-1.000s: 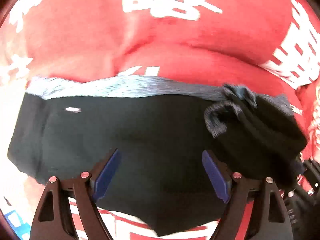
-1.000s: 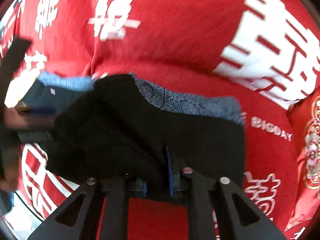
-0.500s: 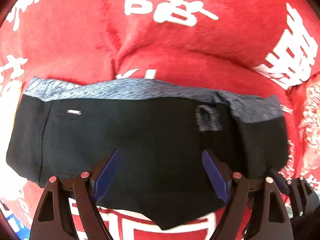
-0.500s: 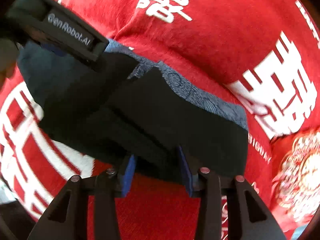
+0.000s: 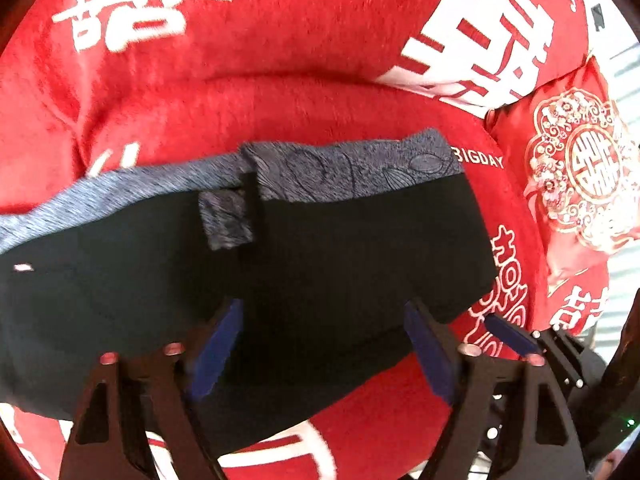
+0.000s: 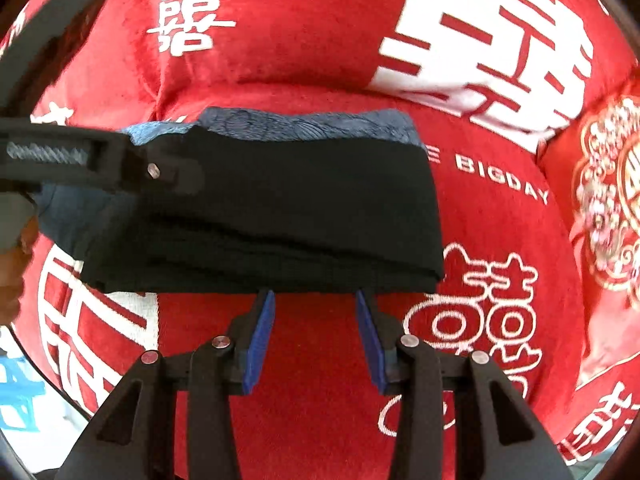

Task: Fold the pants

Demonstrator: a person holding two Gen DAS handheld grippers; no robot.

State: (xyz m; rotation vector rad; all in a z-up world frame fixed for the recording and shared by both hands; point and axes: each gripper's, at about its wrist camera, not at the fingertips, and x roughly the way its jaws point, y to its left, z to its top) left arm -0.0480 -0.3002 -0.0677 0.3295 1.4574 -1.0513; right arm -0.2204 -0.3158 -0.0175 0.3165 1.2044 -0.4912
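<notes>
Below the left gripper [image 5: 320, 344] the near edge of the pants [image 5: 320, 264] is cut off by the finger frames, and the pants' left end runs out of view. Its jaws have just been closing but stand released, apart over black cloth — pads [image 5: 216, 344] not pressing. It points steeply down.

Ahead of the right gripper [image 6: 316, 336] lies the folded stack of pants [image 6: 280, 208]; its left part is hidden behind the left gripper's body [image 6: 80, 160]. The right jaws have been opening and stand released, with only blanket between the pads [image 6: 260, 340] — their tips just short of the stack's near edge. A hand [image 6: 12, 276] shows partly at the far left.

Under everything lies a red blanket [image 6: 320, 60] with white characters; a red cushion [image 5: 580, 184] sits to the right.
</notes>
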